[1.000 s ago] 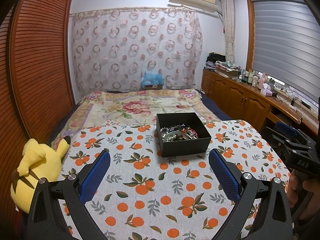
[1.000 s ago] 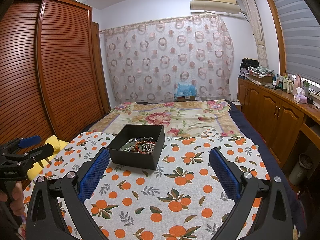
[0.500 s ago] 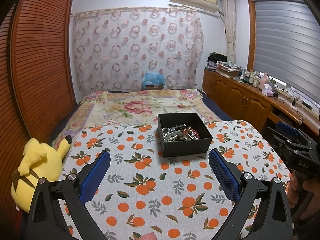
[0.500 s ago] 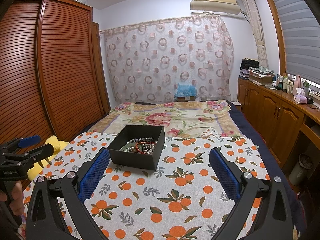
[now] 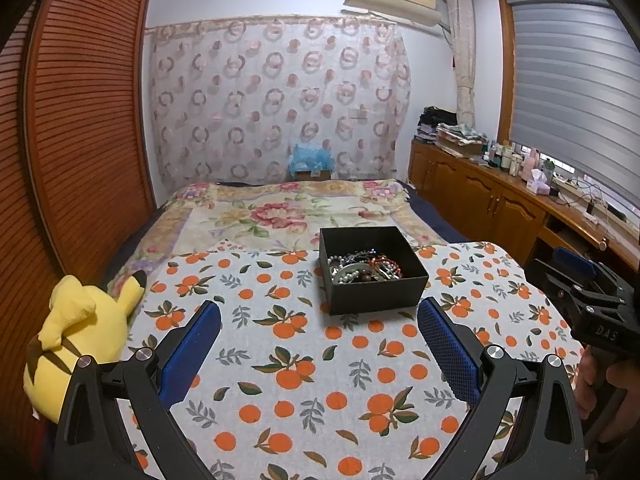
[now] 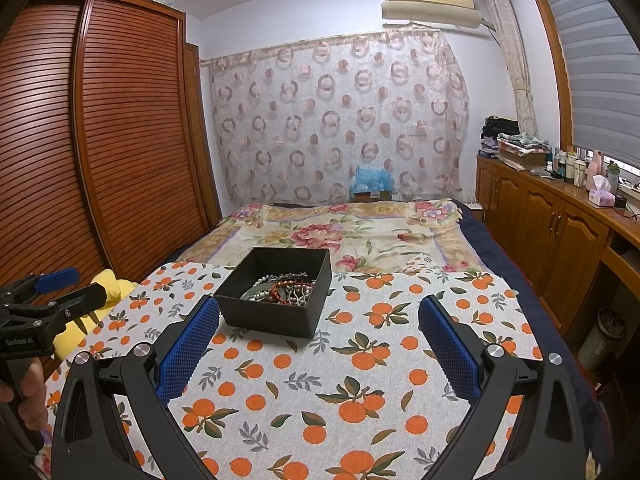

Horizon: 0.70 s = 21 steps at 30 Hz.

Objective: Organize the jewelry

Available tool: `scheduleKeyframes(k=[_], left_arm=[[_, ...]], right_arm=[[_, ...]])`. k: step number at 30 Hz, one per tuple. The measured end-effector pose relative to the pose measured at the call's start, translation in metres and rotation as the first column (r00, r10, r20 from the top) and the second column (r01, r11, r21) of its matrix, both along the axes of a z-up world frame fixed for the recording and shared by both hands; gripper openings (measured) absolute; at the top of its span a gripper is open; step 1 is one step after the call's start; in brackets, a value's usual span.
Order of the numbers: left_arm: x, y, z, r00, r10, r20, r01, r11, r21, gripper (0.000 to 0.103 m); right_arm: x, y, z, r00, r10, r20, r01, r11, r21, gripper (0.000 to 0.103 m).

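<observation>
Both my grippers hover over the cloth [image 5: 304, 360], spread wide, nothing between the pads. Left gripper [image 5: 318, 340] sits low centre in its own view, with the box [image 5: 374, 292] just above and right of centre, past the fingertips and not touching. Right gripper [image 6: 318, 340] is the same: the box [image 6: 276, 316] is upper left of centre, its near left corner close by my left pad [image 6: 188, 348]; I can't tell if they touch.

Jewelry [image 5: 364, 268] lies in a tangled heap inside the box: pearl strands, red beads, dark pieces, all piled toward the near side. None shows on the cloth around it.

My read on placement: the box sits mid-cloth so either hand reaches it, and wide jaws suit either gripping a box wall or going in for a strand.

Stage is ambiguous. A mixed heap in one box fits pieces gathered in already, or a pile waiting to be sorted out. Can't settle which.

Plush [image 5: 80, 336] sits at left edge, clear of the work area.
</observation>
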State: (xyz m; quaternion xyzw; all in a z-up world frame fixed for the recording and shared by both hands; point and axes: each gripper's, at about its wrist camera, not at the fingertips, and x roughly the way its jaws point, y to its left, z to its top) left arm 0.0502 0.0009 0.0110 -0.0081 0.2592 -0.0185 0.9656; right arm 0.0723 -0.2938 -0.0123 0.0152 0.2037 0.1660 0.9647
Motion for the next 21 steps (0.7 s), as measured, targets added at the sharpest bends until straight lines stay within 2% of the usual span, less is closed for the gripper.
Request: scheduleKeyframes(k=[21], left_arm=[[0.0002, -0.0001, -0.0007, 1.0, 0.001, 0.004, -0.001, 1.0, 0.002, 0.095]], right_arm=[[0.0002, -0.0006, 0.0007, 1.0, 0.0, 0.0, 0.0, 1.0, 0.001, 0.1]])
